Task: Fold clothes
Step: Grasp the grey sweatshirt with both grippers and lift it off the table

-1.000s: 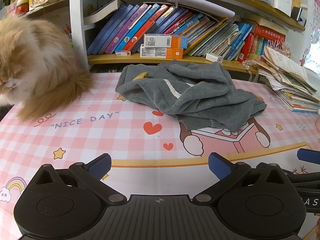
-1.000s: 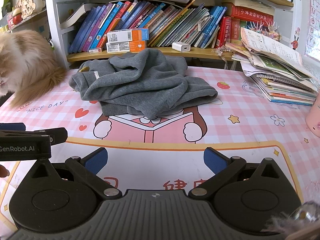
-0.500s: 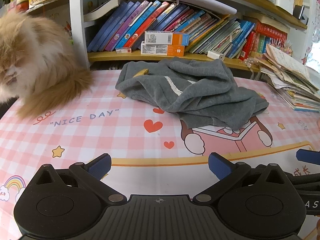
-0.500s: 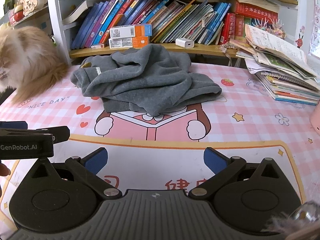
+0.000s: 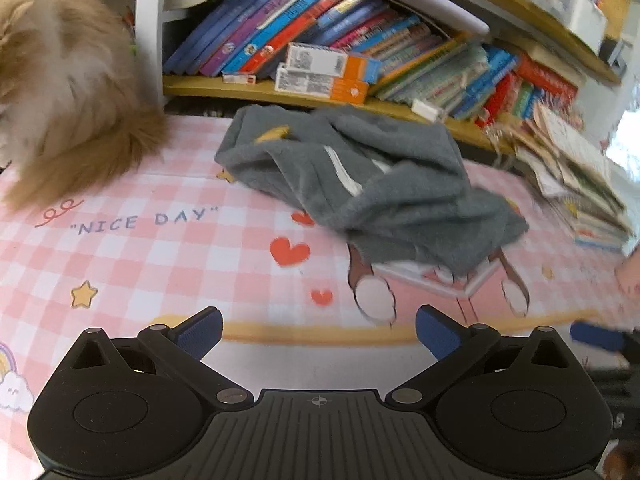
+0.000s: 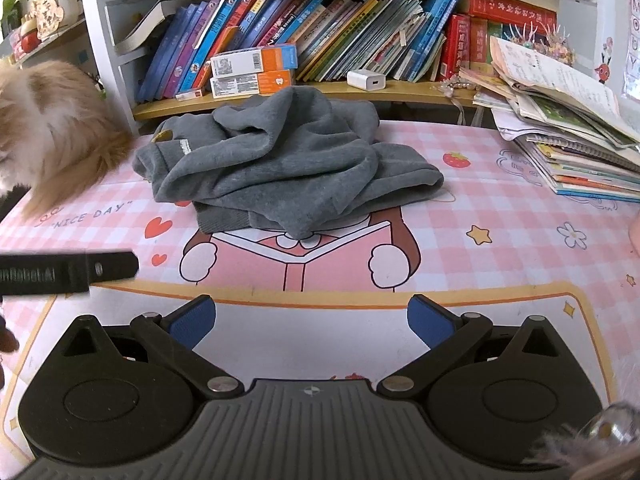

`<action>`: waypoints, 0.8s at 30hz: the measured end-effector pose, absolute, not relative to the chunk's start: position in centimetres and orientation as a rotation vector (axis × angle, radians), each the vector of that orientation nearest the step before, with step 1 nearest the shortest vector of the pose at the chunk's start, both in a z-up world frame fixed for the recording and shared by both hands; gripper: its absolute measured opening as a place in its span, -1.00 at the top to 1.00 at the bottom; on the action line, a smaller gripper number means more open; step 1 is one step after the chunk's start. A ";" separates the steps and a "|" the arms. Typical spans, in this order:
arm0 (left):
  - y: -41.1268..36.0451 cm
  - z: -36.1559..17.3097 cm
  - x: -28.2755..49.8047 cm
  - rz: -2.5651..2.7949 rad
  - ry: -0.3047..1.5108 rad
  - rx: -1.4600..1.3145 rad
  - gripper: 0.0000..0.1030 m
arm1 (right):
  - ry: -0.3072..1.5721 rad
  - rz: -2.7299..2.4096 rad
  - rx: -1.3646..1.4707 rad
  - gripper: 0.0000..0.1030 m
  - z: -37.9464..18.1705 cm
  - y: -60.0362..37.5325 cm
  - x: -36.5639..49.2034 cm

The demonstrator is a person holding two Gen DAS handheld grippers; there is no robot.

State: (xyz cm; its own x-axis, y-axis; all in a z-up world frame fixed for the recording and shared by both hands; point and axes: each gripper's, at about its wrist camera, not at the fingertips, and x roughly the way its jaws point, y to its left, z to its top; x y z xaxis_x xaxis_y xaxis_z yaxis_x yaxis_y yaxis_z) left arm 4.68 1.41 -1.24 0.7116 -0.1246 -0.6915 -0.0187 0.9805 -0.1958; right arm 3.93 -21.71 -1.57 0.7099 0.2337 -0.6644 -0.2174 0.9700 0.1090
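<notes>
A crumpled grey garment point(image 5: 372, 188) point(image 6: 280, 168) lies in a heap on the pink checked tablecloth point(image 5: 160, 256) point(image 6: 500, 216), near the bookshelf. My left gripper point(image 5: 318, 330) stands open, short of the heap and a little to its left, with nothing between its blue pads. My right gripper point(image 6: 310, 320) is open too and holds nothing, in front of the heap. The left gripper's black body point(image 6: 68, 270) shows at the left edge of the right wrist view. A blue fingertip of the right gripper point(image 5: 596, 336) shows at the right edge of the left wrist view.
A fluffy orange cat point(image 5: 64, 92) point(image 6: 48, 128) sits on the table at the far left. A bookshelf point(image 6: 320, 92) full of books runs behind the garment. A stack of magazines and papers point(image 6: 572, 148) lies at the right. A pink object point(image 6: 634, 232) shows at the right edge.
Both grippers have moved forward toward the grey garment, which looks larger now. The left view has tilted and is slightly blurred. The garment has not moved.
</notes>
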 end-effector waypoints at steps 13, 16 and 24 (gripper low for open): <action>7.4 -1.5 14.9 0.084 0.764 -0.664 -0.72 | 0.691 0.347 0.130 -0.96 1.3 -22.4 10.8; 8.1 -2.8 16.7 0.145 0.800 -0.772 -0.45 | 0.696 0.371 0.121 -0.97 1.4 -22.0 11.2; 7.7 -4.7 16.0 -0.026 0.780 -0.907 0.92 | 0.662 0.392 -0.080 -0.90 2.1 -20.1 11.4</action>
